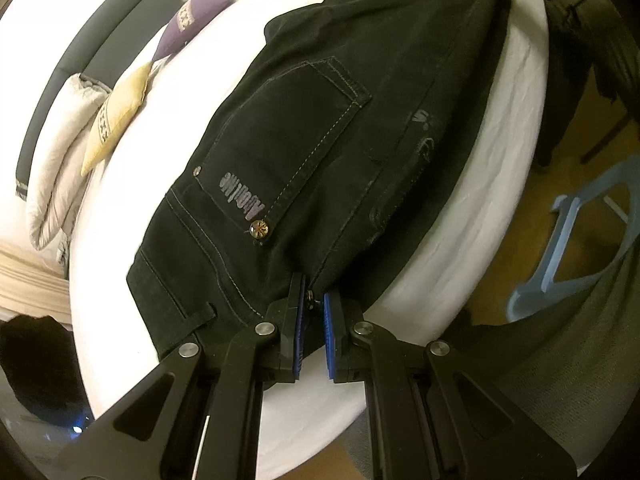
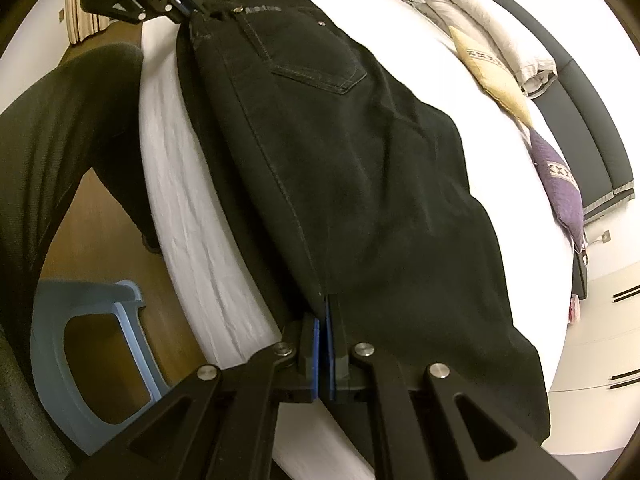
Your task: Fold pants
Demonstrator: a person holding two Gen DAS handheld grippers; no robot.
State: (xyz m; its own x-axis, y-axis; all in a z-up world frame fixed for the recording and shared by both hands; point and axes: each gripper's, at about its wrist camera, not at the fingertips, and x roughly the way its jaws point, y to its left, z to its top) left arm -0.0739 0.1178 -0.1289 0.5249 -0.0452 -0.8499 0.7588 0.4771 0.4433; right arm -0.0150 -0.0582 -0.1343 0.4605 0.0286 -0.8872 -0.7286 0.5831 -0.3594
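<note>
A white-sheeted bed point(image 1: 500, 184) fills the room, with yellow point(image 1: 116, 116) and purple point(image 1: 192, 20) cushions by a dark headboard point(image 1: 80, 52). A pale blue stool point(image 2: 84, 360) stands on the wooden floor point(image 2: 96, 232).

1. This is a bedroom in a home.
2. A big bed point(image 1: 500, 208) has a white sheet.
3. A yellow pillow point(image 1: 116, 120) and a purple pillow point(image 1: 192, 20) lie by the dark headboard point(image 2: 580, 92).
4. The floor point(image 2: 100, 236) is wood.

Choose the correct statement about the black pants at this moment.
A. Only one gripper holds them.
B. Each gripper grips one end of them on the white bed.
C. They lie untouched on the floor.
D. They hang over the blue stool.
B: the left gripper pinches the waistband end of the black pants and the right gripper pinches the far end, over the white bed.
</note>
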